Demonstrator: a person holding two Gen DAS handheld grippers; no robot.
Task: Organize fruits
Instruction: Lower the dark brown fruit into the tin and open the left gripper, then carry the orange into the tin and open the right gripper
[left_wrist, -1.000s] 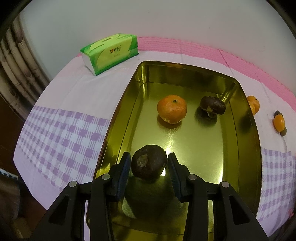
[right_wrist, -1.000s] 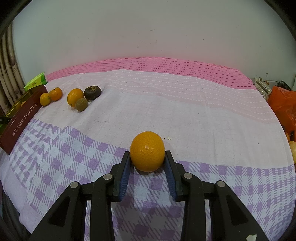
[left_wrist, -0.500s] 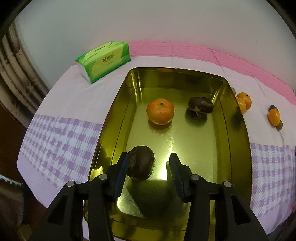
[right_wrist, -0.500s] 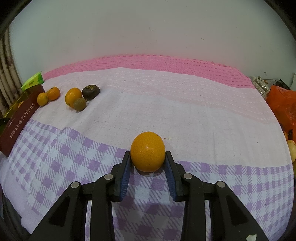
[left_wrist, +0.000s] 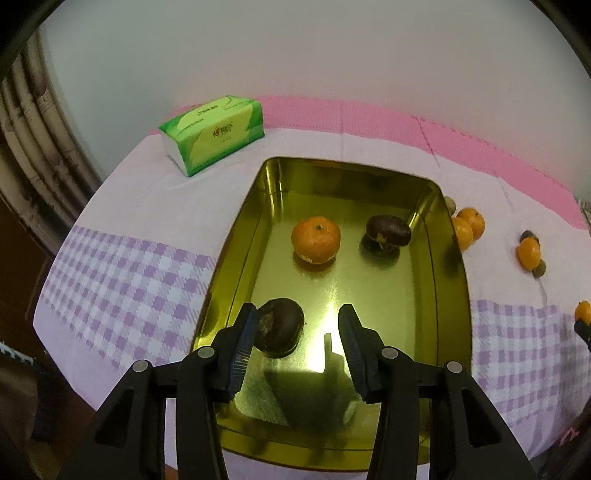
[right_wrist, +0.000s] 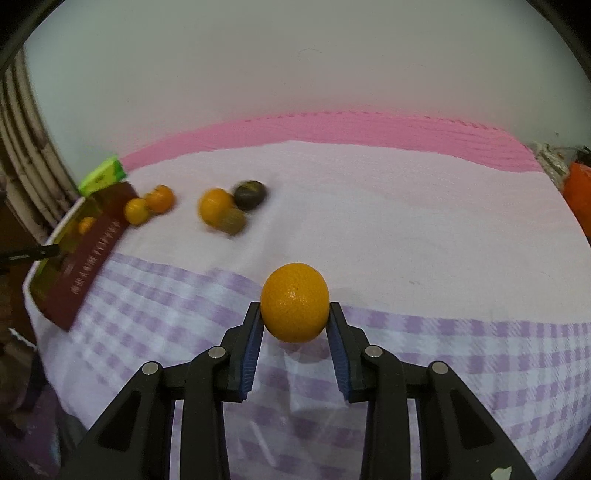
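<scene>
A gold tin (left_wrist: 448, 295) lies on the cloth and holds an orange (left_wrist: 316, 240) and two dark brown fruits. One dark fruit (left_wrist: 388, 230) sits at the far right of the tin. The other dark fruit (left_wrist: 280, 326) rests on the tin floor beside the left finger of my left gripper (left_wrist: 298, 314), which is open, with a clear gap to its right finger. My right gripper (right_wrist: 294, 310) is shut on a large orange (right_wrist: 294, 312), held a little above the checked cloth. The tin's red-brown outer wall (right_wrist: 92, 243) shows at the far left of the right wrist view.
A green tissue pack (left_wrist: 214, 133) lies behind the tin. Loose on the cloth right of the tin are two small oranges (left_wrist: 467, 225), then another orange (right_wrist: 216, 206), a dark fruit (right_wrist: 250, 194) and a small brownish one. An orange bag (right_wrist: 580, 192) sits at the far right edge.
My left gripper has let go of the dark fruit and risen; the fruit now lies on the tin floor. My right gripper, with the orange, has swung left towards the tin.
</scene>
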